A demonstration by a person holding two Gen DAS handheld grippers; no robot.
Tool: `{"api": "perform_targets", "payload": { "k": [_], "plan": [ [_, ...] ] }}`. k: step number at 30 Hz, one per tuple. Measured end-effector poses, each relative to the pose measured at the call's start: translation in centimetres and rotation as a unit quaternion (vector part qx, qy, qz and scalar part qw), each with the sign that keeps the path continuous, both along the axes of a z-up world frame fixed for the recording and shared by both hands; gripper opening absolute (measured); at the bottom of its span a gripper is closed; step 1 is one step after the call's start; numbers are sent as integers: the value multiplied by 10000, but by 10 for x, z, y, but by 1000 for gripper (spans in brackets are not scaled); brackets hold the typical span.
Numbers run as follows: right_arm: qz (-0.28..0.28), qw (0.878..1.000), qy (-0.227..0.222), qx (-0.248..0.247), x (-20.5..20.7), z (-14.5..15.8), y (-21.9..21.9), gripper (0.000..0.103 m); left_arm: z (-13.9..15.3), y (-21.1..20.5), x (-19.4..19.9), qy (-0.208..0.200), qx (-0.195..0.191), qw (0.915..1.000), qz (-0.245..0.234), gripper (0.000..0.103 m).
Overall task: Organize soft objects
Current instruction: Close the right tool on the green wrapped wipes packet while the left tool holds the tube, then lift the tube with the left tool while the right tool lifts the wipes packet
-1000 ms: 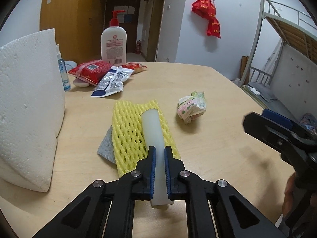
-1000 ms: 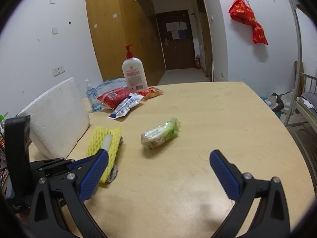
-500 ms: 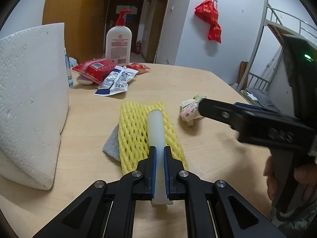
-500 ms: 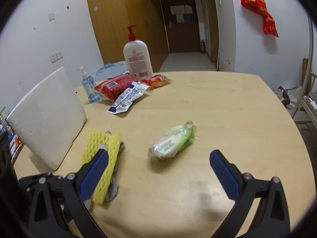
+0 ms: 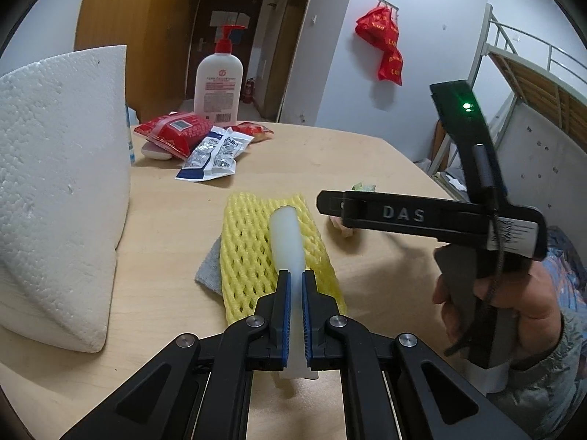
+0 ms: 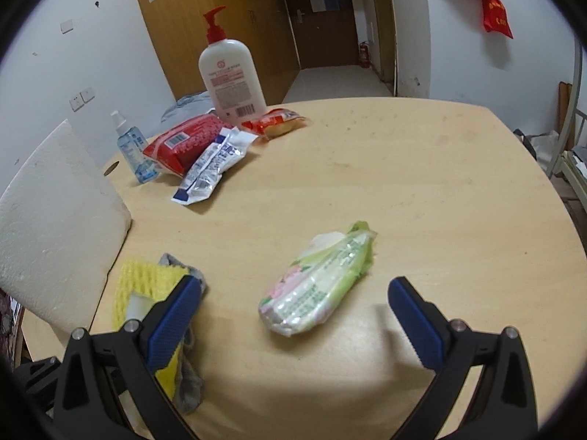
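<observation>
My left gripper [image 5: 296,275] is shut on a white foam tube [image 5: 285,231]. The tube lies lengthwise over a yellow foam net [image 5: 249,256], and a grey cloth [image 5: 208,269] sticks out beneath the net. My right gripper [image 6: 293,286] stands open, low over the table. A green and pink tissue packet [image 6: 319,278] lies between its blue pads [image 6: 172,315] without touching them. In the left wrist view a hand [image 5: 513,315] holds the right gripper side-on, and it hides most of the packet [image 5: 362,186].
A big white foam block [image 5: 55,183] leans at the left. At the back stand a lotion pump bottle [image 6: 231,73], a small spray bottle [image 6: 130,146], a red packet [image 6: 183,143], silver sachets [image 6: 212,165] and a snack pack [image 6: 279,124]. The wooden table [image 6: 422,183] curves off at the right.
The right gripper has come forward and down, so the tissue packet now lies between its open fingers. In the left wrist view it now covers the packet. The left gripper keeps its hold.
</observation>
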State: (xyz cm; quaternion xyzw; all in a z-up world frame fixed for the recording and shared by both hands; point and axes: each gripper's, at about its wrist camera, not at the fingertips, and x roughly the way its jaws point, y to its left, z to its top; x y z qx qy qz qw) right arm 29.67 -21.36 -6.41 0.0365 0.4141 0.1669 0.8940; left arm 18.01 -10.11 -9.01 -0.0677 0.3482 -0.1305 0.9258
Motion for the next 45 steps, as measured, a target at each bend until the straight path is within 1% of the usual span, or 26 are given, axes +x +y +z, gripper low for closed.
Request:
{"api": "perform_targets", "payload": {
  "k": [3, 5, 6, 7, 8, 9, 10, 11, 13, 18, 22, 26, 34, 45],
  "plan": [
    [-45, 10000, -38, 4, 3, 0, 0, 103, 1, 1, -1, -29, -13, 10000, 8, 6],
    [-102, 9999, 19, 14, 5, -2, -2, 95, 3, 2, -3, -46, -36, 10000, -12, 6],
    [-123, 9999, 50, 2, 6, -3, -3, 87, 3, 2, -4, -65, -27, 10000, -8, 6],
    [-136, 9999, 88, -20, 6, -4, -3, 83, 4, 2, -5, -94, -23, 10000, -1, 6],
    [-152, 9998, 109, -41, 7, -5, -3, 73, 4, 2, -5, -99, -20, 9999, 2, 6],
    [-166, 9998, 121, -63, 8, -6, -3, 58, 5, 2, -6, -104, -23, 9999, -4, 6],
    [-182, 9997, 143, -125, 8, -7, -3, 49, 5, 2, -6, -110, -28, 9999, -3, 6],
    [-195, 9996, 173, -148, 8, -8, -3, 46, 5, 2, -7, -118, -30, 9999, 0, 6],
    [-181, 9994, 251, -136, 9, -11, -4, 35, 6, 1, -8, -135, -30, 9999, -15, 6],
    [-81, 9998, 155, 61, 7, -8, -6, 31, 11, 1, -13, -224, -55, 9997, -50, 6],
    [-38, 9997, 8, 227, 2, -1, -8, 31, 15, 2, -16, -292, -51, 9996, -32, 6],
    [-23, 9996, -112, 259, -5, 9, -11, 31, 19, 2, -18, -302, -40, 9995, -10, 6],
    [-14, 9987, -380, 346, -25, 29, -15, 31, 31, 0, -30, -466, 59, 9989, 58, 6],
    [-87, 9952, -904, 364, -66, 63, -25, 31, 50, 0, -51, -730, 162, 9970, 173, 6]
  ]
}}
